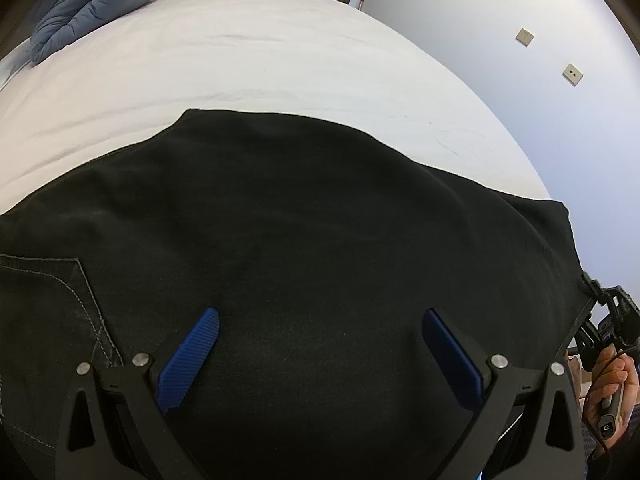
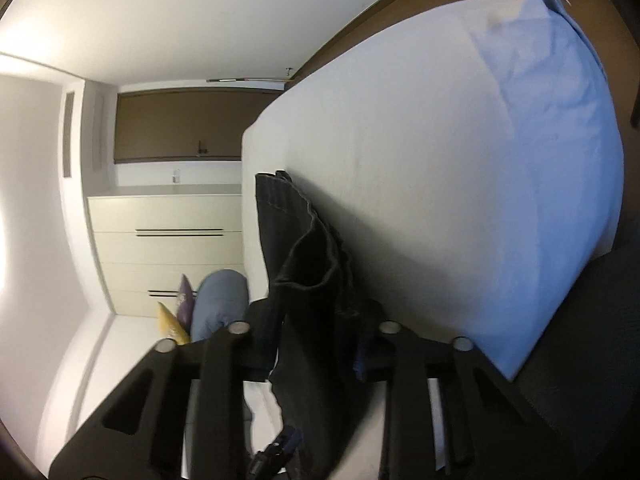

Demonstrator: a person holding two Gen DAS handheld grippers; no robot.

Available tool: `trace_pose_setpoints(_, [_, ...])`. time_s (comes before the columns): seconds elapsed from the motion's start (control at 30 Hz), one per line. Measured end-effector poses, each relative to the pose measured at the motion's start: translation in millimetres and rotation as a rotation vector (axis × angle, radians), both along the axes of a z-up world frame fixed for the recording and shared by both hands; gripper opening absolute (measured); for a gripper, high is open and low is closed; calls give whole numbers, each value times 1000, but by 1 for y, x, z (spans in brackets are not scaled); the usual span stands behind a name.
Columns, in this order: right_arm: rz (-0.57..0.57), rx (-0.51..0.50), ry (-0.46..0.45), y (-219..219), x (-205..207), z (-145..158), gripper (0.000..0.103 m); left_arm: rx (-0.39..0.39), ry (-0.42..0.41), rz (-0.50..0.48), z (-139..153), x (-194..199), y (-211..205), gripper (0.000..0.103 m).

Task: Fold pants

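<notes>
Black pants (image 1: 280, 240) lie spread across the near part of the white bed (image 1: 240, 60), a stitched pocket showing at the left. My left gripper (image 1: 320, 316) is open just above the fabric, its blue fingers (image 1: 192, 356) wide apart and holding nothing. My right gripper (image 2: 316, 332) is turned on its side and shut on a hanging end of the pants (image 2: 304, 264); the fabric covers its fingertips. In the left wrist view it shows at the pants' right edge (image 1: 600, 320), held by a hand.
A rolled blue-grey duvet (image 1: 92, 4) lies at the bed's far left. A light blue pillow (image 2: 560, 160) lies on the bed in the right wrist view. White drawers (image 2: 168, 248) and small cushions (image 2: 176, 312) are beyond the bed. A white wall (image 1: 520, 80) runs along the right side.
</notes>
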State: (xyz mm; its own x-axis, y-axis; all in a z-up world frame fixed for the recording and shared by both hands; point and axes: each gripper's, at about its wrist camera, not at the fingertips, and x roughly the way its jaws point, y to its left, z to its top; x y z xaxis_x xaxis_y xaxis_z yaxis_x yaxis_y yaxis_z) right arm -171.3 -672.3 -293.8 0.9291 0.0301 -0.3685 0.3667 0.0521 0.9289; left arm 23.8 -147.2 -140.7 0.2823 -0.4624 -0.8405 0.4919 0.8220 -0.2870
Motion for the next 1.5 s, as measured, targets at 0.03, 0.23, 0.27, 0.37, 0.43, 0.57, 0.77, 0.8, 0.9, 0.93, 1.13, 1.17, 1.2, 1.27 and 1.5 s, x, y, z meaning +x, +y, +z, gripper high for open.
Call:
trace_pose_setpoints(0.03, [-2,-4,11,1,1,1,15,-4,0,1,0,1,2,103])
trace_pose_setpoints(0.23, [16,-134,110,18,9,28,8,-67,16,17,3,5,28,103])
trace_pose_setpoints(0.27, [26,-175,131,23,14,37,8,-95,24,30,4,7,35,103])
trace_pose_setpoints(0.37, [101,-377,209,53,40,80,8,-159,47,80,9,11,56,103])
trace_pose_setpoints(0.43, [172,-507,242,80,62,112,8,-203,61,123,13,15,76,103])
trace_pose_setpoints(0.57, [471,-888,298,198,125,156,8,-338,132,204,17,22,118,103])
trace_pose_setpoints(0.77, [918,-1308,365,381,176,113,8,-535,297,275,4,32,159,103])
trace_pose_setpoints(0.8, [954,-1301,387,391,182,101,8,-555,321,279,2,34,163,103])
trace_pose_setpoints(0.9, [964,-1285,406,400,180,91,8,-568,353,268,-1,36,163,103])
trace_pose_setpoints(0.93, [957,-1292,409,400,179,92,8,-569,364,261,-2,37,162,103])
trace_pose_setpoints(1.13, [912,-1319,407,403,192,105,8,-548,454,214,-7,46,136,103])
trace_pose_setpoints(1.17, [908,-1332,400,407,191,108,8,-542,467,203,-7,47,132,103])
trace_pose_setpoints(1.2, [905,-1344,396,408,194,111,8,-521,471,188,-5,49,127,103])
trace_pose_setpoints(1.27, [905,-1357,377,416,193,116,8,-476,478,147,-4,45,112,103])
trace_pose_setpoints(1.5, [957,-1387,327,441,182,124,8,-409,530,-23,-3,54,83,24])
